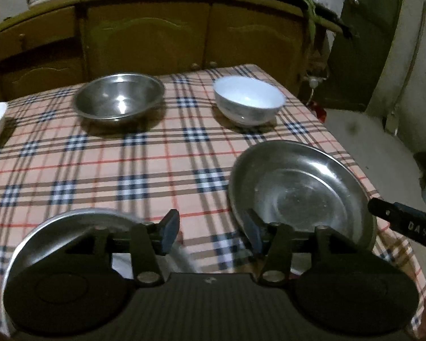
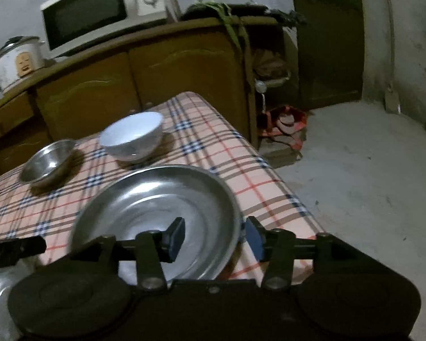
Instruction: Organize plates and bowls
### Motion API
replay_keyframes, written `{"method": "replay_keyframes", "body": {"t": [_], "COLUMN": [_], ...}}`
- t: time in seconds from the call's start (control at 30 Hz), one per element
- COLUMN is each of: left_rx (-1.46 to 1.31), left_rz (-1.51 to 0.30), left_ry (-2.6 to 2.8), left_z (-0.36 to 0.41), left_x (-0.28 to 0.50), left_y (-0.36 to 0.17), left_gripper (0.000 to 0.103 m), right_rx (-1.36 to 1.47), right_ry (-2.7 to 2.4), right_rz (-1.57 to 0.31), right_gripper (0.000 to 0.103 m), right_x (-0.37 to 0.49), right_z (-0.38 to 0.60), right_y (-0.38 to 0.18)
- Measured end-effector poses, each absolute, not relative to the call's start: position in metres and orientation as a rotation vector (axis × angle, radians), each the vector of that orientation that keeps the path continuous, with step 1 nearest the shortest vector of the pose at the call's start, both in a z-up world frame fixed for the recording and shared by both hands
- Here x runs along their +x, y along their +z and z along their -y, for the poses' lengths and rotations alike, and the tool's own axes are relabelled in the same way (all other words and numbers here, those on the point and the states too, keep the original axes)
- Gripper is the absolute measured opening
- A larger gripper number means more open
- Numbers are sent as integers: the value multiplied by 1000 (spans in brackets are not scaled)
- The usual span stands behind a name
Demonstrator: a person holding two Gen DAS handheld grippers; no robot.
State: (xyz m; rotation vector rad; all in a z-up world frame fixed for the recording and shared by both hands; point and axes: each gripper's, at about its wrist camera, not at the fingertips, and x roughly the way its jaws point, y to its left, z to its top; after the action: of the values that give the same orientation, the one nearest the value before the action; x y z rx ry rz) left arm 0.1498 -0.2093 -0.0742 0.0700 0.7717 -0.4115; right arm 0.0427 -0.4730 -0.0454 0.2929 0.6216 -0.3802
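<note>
A: Where were the dishes?

B: On the checked desk (image 1: 144, 164): a steel bowl (image 1: 119, 99) and a white bowl (image 1: 248, 101) at the far side, a steel plate (image 2: 156, 216) near the right edge, another plate (image 1: 71, 227) under the left gripper (image 1: 211, 234).

A: And the jaws?

B: Both stood open, empty. The right gripper (image 2: 214, 237) straddled the steel plate's rim, so closing on it seemed next.

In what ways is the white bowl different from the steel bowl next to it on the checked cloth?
The white bowl looks ceramic and matte, while the steel bowl is metal and mirrors the light. The white bowl is narrower with steeper sides; the steel bowl is wider and shallower. The white bowl stands nearer the table's right edge, the steel bowl further left. Both stand upright, empty, on the far side of the tablecloth.
</note>
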Motion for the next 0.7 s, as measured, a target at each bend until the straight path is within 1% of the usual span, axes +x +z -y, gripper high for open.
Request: {"method": "replay_keyframes", "body": {"t": [0.23,0.33,0.37,0.4,0.47,0.5,0.53,0.57,0.67,0.7], "left_rx": [102,107,110,113,107,101,99,96,89,85], "left_rz": [-816,-833,-844,-854,-881,-886,-884,-884,-883,-883], "left_ry": [-394,-392,-397,-398,-412,-426,-441,-453,-456,-460], "left_z": [236,241,243,244,247,248,249,250,250,249], "left_x": [178,187,190,193,198,199,200,200,199,198], "left_y": [-88,-93,-96,-97,-102,-103,-104,-104,-103,-102], "left_gripper": [57,54,52,45,35,33,27,20,18,17], "right_rx": [318,331,339,349,369,372,372,375,379,387], "right_ry": [-389,-380,-376,-375,-372,-369,-364,-356,-372,-370], "right_rz": [-659,-675,-681,-683,-685,-688,-689,-691,-691,-685], "right_gripper": [64,64,64,64,62,59,48,30,19,18], "right_x": [66,75,77,79,82,83,84,85,84,83], "right_z": [497,502,503,505,506,506,506,507,507,508], "right_y": [-61,-67,-69,-71,-73,-74,-75,-76,-75,-75]}}
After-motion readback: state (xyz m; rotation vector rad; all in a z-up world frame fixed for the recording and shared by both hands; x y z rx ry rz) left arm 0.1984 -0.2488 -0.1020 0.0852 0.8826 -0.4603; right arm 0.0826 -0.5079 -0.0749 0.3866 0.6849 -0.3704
